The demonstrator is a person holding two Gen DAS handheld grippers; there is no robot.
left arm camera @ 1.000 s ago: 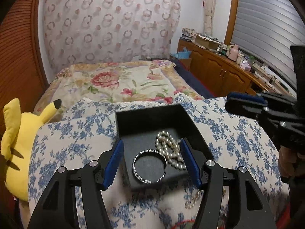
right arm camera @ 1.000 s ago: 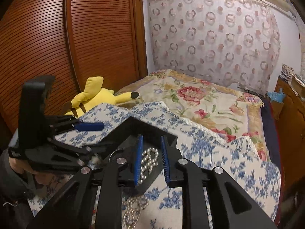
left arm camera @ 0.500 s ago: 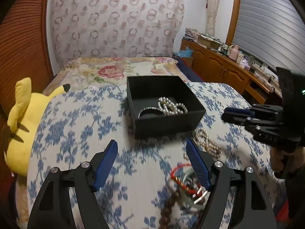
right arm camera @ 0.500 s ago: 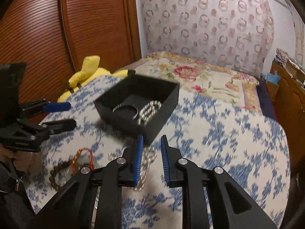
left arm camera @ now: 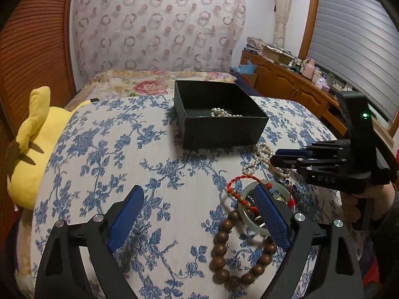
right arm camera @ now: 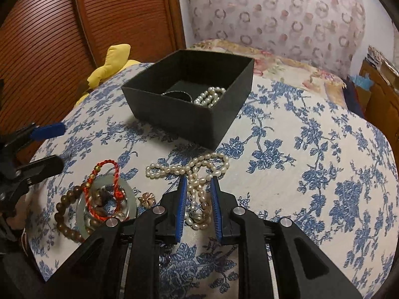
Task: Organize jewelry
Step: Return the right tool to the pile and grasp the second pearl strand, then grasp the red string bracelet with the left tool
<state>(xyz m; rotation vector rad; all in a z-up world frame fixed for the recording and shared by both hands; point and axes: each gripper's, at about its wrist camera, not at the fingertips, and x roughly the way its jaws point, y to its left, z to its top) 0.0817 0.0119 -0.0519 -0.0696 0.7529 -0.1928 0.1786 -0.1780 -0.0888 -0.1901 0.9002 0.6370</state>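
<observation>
A black open box on the blue-flowered cloth holds a pearl strand and a dark bangle. A loose pearl necklace lies in front of the box. My right gripper is narrowly open, its pads either side of the necklace. Left of it lie a red cord bracelet, a pale jade bangle and a brown bead bracelet. My left gripper is wide open and empty, its right finger over the jade bangle.
A yellow plush toy lies at the cloth's left edge. A small gold flower piece sits beside the jade bangle. A floral bed lies beyond the box, a wooden cabinet at the right.
Both grippers have pulled back from the box toward the near edge. The right gripper has come down over the loose pearl necklace and opened a little. The left gripper stays wide open.
</observation>
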